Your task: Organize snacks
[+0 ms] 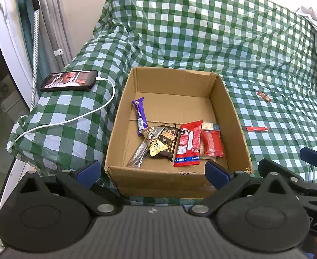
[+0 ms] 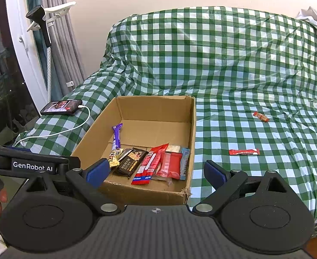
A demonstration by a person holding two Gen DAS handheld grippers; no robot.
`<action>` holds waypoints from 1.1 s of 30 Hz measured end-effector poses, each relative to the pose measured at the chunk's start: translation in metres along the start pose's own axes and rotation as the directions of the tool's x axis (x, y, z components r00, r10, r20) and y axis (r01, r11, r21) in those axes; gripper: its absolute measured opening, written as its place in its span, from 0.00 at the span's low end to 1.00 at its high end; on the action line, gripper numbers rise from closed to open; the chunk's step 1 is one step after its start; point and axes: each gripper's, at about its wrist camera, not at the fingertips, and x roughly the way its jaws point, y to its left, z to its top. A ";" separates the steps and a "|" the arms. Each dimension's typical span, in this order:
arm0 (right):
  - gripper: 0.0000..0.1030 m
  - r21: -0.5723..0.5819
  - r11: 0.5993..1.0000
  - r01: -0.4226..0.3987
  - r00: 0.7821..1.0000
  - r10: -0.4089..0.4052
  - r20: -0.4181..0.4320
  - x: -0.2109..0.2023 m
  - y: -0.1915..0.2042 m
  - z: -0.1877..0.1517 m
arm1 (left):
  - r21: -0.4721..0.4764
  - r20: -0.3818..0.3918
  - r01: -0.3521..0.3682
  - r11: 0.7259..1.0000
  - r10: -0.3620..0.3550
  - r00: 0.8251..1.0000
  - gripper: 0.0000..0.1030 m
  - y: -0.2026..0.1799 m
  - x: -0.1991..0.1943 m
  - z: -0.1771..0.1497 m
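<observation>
Judging from the contents, the sorting is assessed as largely done: most snacks are already gathered in the cardboard box (image 1: 175,108) set on the bed (image 1: 266,64), lying toward its near wall, among them a purple bar (image 1: 140,113), a dark chocolate packet (image 1: 168,142) and a red-and-white packet (image 1: 188,144). Two items are left outside on the checked cover, right of the box: a flat red packet (image 2: 244,151) nearer the front edge and a small red candy (image 2: 261,116) further back, well apart from each other. The left gripper (image 1: 153,171) and right gripper (image 2: 157,170) are both held before the box with fingers spread wide and nothing grasped. A phone (image 1: 69,81) with its cable is noted at the bed's left edge.
</observation>
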 end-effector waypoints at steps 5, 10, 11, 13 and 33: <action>0.92 0.002 1.000 0.000 1.000 0.000 -0.001 0.000 -0.001 0.001 | 0.002 -0.001 0.000 1.000 0.000 1.000 1.00 -0.001 0.001 0.001; 0.92 0.003 1.000 -0.002 1.000 0.002 -0.001 0.000 -0.003 0.001 | 0.007 -0.001 -0.002 1.000 0.002 1.000 1.00 -0.003 0.001 0.001; 0.92 0.002 1.000 -0.003 1.000 0.003 -0.002 -0.001 -0.003 0.001 | 0.008 -0.002 -0.003 1.000 0.003 1.000 1.00 -0.003 0.001 0.001; 0.92 0.003 1.000 -0.003 1.000 0.003 -0.003 -0.001 -0.003 0.001 | 0.009 -0.003 -0.003 1.000 0.003 1.000 1.00 -0.003 0.002 0.000; 0.92 0.034 0.999 0.015 1.000 -0.015 0.004 0.004 -0.018 0.005 | -0.017 -0.026 0.006 1.000 -0.006 1.000 1.00 -0.006 0.009 0.003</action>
